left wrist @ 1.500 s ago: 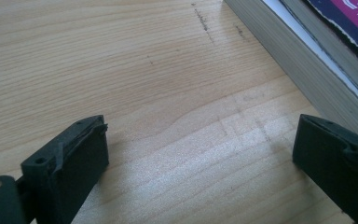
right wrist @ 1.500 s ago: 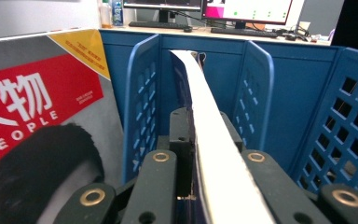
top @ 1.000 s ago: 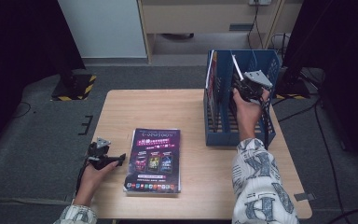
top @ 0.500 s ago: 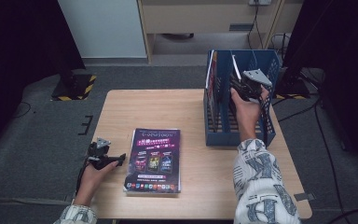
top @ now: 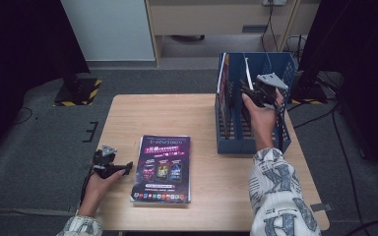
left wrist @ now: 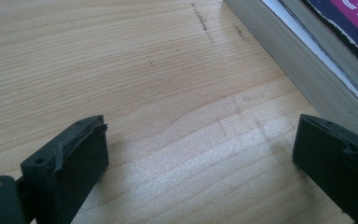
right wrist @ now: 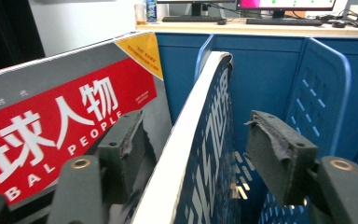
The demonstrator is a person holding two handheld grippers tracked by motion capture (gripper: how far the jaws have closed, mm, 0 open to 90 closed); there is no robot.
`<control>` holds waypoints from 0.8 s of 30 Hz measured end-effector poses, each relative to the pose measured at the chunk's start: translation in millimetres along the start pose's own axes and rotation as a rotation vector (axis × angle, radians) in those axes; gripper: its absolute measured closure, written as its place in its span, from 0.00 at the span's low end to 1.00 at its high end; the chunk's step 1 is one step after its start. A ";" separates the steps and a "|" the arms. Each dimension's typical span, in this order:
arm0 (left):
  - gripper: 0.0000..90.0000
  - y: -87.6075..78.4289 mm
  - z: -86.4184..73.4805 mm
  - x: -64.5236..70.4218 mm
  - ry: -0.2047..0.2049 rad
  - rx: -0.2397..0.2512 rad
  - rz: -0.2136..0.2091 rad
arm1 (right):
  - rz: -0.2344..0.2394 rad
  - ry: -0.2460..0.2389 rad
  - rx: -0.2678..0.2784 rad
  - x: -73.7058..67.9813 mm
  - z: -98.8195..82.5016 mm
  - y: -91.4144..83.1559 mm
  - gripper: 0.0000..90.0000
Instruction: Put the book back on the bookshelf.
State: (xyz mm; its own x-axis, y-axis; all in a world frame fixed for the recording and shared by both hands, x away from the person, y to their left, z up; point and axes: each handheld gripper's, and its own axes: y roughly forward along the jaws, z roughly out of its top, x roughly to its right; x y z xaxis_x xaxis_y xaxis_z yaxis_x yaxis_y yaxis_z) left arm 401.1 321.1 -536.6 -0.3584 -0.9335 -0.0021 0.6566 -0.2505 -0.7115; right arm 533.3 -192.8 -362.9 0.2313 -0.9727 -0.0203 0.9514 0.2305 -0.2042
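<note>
A pale wooden bench (top: 192, 113) stands on grey carpet, with dark stands and a cabinet behind it. At its far right, the right gripper (top: 252, 92) hangs inside a blue file rack (top: 254, 143). Its jaws have just been opening and now stand apart on either side of a blue-covered magazine (right wrist: 205, 154) that stands upright in the rack, its white edge between the pads with neither pressing on it. Just to that gripper's left, a red-and-grey magazine (right wrist: 60, 116) leans in the neighbouring slot. Near the front edge of the bench, the left gripper (top: 123, 169) rests low over the wood with its jaws wide and nothing between them. Just to its right, a purple-covered magazine (top: 163, 168) lies flat.
</note>
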 end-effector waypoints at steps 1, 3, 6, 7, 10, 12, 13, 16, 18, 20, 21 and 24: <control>0.03 0.0 0.0 0.0 0.000 0.000 0.000 | 0.005 -0.005 -0.005 -0.5 -0.3 -0.5 0.40; 0.03 0.0 0.0 0.0 0.000 0.000 0.000 | 0.010 -0.014 -0.011 -1.4 -1.3 -1.5 0.39; 0.03 0.0 0.0 0.1 0.000 0.000 0.000 | 0.017 -0.017 -0.018 -1.3 -2.5 -3.4 0.36; 0.03 0.0 0.1 0.1 0.000 0.000 0.000 | 0.018 -0.015 -0.022 -0.9 -2.8 -4.0 0.36; 0.03 0.1 0.1 0.2 0.001 0.000 -0.001 | 0.023 -0.012 -0.028 0.3 -4.0 -5.8 0.34; 0.03 0.1 0.1 0.2 0.001 0.000 -0.001 | 0.029 -0.009 -0.033 1.1 -4.7 -7.9 0.33; 0.03 0.1 0.1 0.2 0.001 0.000 -0.001 | 0.030 -0.006 -0.033 1.2 -4.9 -8.7 0.32; 0.03 0.1 0.1 0.3 0.001 0.000 0.000 | 0.040 -0.005 -0.055 1.6 -6.3 -11.7 0.28; 0.03 0.2 0.2 0.4 0.000 0.000 0.000 | 0.047 -0.006 -0.057 1.2 -7.7 -14.0 0.27; 0.03 0.2 0.2 0.6 0.000 0.000 0.000 | 0.052 -0.007 -0.056 1.1 -9.0 -16.7 0.26; 0.03 0.2 0.3 0.6 0.000 0.000 0.001 | 0.056 -0.007 -0.058 1.2 -9.8 -18.2 0.26; 0.03 0.3 0.3 0.7 0.000 0.000 0.001 | 0.060 -0.006 -0.058 0.8 -12.7 -23.0 0.24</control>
State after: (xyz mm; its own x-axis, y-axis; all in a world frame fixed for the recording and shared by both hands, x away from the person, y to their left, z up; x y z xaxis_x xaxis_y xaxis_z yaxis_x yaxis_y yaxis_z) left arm 401.2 320.3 -536.6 -0.3579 -0.9338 -0.0025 0.6565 -0.2497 -0.7118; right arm 509.1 -199.2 -370.7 0.2894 -0.9568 -0.0285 0.9224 0.2867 -0.2587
